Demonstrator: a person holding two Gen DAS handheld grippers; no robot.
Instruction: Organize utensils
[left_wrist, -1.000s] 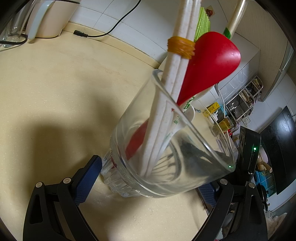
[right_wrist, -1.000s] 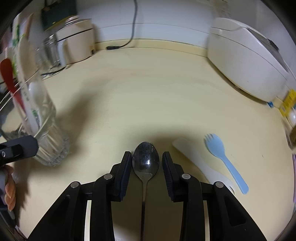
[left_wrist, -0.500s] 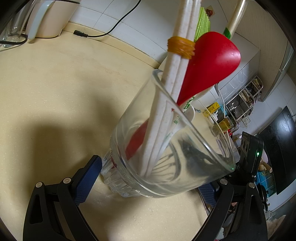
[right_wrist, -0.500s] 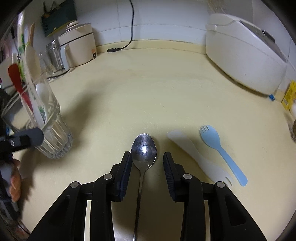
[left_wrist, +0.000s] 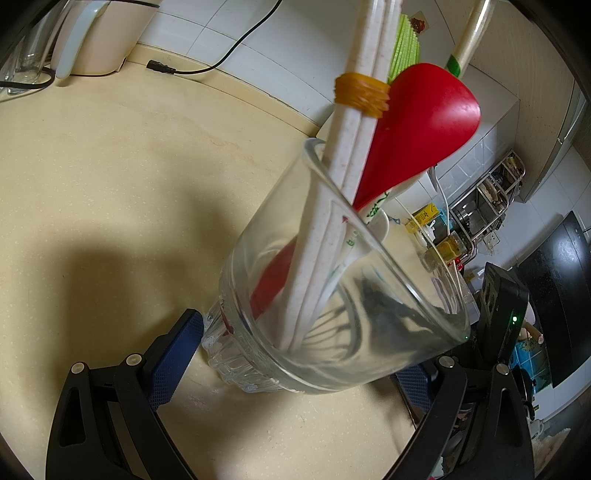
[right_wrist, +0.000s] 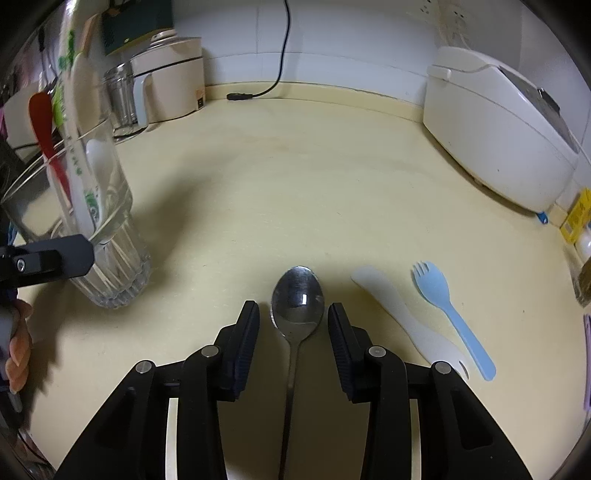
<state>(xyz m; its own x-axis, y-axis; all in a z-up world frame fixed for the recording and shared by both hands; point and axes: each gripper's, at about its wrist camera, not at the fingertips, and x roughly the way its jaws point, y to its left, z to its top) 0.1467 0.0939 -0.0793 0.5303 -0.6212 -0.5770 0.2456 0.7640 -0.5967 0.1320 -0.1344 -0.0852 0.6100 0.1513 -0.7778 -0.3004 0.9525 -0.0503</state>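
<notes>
Metal spoon (right_wrist: 297, 300) between parted right gripper (right_wrist: 293, 325) fingers — ungrasped.

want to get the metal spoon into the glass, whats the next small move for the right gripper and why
Probably close the right gripper on the metal spoon: its open fingers straddle the bowl and neck, not gripping. The left gripper holds the glass.

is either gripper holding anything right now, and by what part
The left gripper holds the glass by its lower body. The right gripper holds nothing; its open jaws straddle the metal spoon.
</notes>
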